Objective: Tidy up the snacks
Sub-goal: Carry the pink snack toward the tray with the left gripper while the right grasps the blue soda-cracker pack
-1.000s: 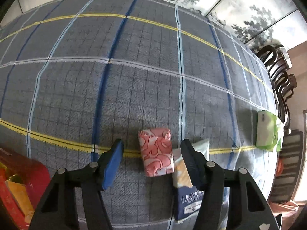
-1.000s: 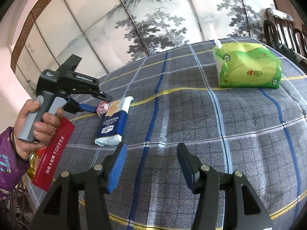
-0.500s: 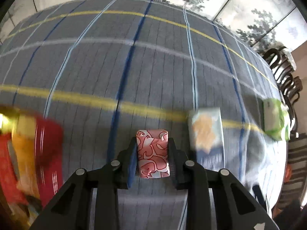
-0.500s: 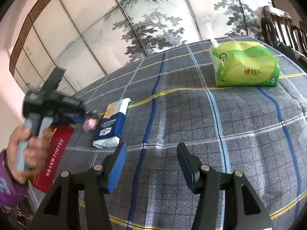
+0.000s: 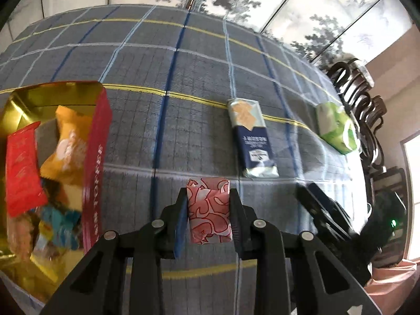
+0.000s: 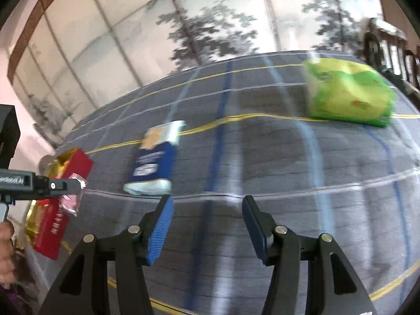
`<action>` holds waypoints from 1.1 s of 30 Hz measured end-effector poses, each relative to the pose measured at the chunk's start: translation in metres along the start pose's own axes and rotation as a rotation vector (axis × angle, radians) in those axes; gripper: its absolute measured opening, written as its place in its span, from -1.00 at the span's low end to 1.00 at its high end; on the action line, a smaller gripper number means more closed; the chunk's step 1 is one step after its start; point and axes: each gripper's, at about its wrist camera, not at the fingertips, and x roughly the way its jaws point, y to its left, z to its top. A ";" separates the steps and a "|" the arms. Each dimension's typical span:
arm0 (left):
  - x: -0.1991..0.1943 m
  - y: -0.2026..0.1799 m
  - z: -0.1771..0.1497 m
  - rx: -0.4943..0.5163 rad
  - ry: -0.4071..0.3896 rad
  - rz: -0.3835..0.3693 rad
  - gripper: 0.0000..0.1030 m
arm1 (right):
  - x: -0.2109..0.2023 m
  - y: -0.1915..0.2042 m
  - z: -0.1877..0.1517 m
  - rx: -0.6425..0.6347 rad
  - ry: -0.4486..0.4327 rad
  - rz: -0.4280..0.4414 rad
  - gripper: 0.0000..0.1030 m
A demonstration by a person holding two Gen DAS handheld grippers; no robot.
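Two tongs are in our hands. Our left tongs are closed tight on a small pink-and-white patterned snack packet, both pads pressing its sides, and it is lifted clear of the surface, which wears a grey plaid cloth. Just to the left of them sits an open red toffee box with a gold lining, already holding orange, red and blue wrapped snacks. Our right tongs stand partly open with nothing between them, hovering over the cloth. Beyond them a blue-and-silver snack pack lies flat, and farther right a green tissue pack rests near the dark wooden chairs.
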 end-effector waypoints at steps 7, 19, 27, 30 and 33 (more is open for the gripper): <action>-0.028 0.007 -0.007 -0.017 -0.031 -0.013 -0.50 | 0.036 0.060 0.027 -0.110 0.031 0.026 0.23; -0.051 0.027 -0.016 -0.018 -0.079 0.025 -0.50 | 0.088 0.081 0.046 -0.153 0.102 -0.079 0.24; -0.059 0.030 -0.022 -0.020 -0.091 0.028 -0.50 | 0.095 0.094 0.044 -0.258 0.085 -0.151 -0.02; -0.067 0.035 -0.025 -0.031 -0.104 0.035 -0.50 | 0.093 0.090 0.046 -0.267 0.094 -0.128 -0.02; -0.076 0.042 -0.029 -0.036 -0.121 0.050 -0.50 | 0.084 0.084 0.043 -0.246 0.086 -0.096 -0.02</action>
